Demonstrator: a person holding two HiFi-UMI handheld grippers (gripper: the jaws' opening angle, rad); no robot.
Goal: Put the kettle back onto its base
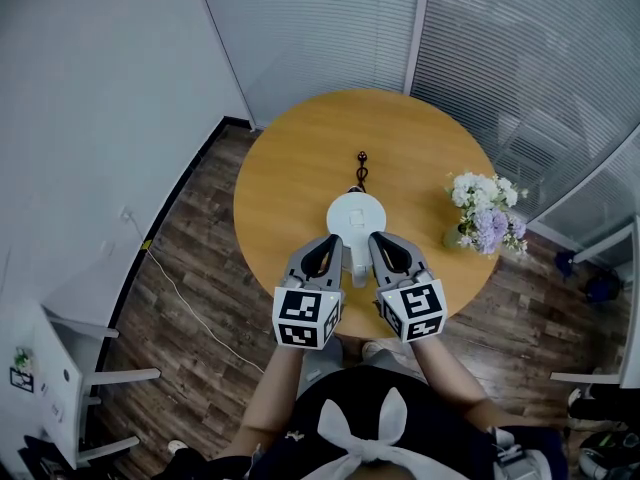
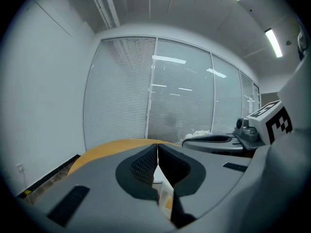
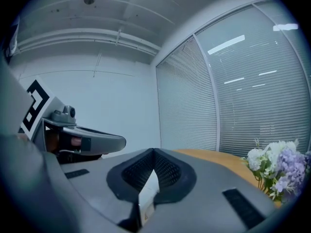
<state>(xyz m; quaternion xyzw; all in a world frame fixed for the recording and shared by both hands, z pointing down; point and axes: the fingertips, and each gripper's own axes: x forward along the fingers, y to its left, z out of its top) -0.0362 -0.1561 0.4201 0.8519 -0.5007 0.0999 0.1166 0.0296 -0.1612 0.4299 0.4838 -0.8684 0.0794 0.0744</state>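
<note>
While the left gripper [image 1: 333, 244] hovers with jaws together on nothing, the white kettle [image 1: 357, 213] stands mid-table [image 1: 295, 163] just ahead of both grippers, possibly on its base, though that is hidden. The right gripper [image 1: 378, 240] has its jaws pressed together too, empty. Flowers [image 1: 487, 213] stand far right.

I read no words, numbers or brands anywhere; the marker cubes [image 1: 306, 318] [image 1: 412, 311], lower centre, carry only black-and-white squares.
</note>
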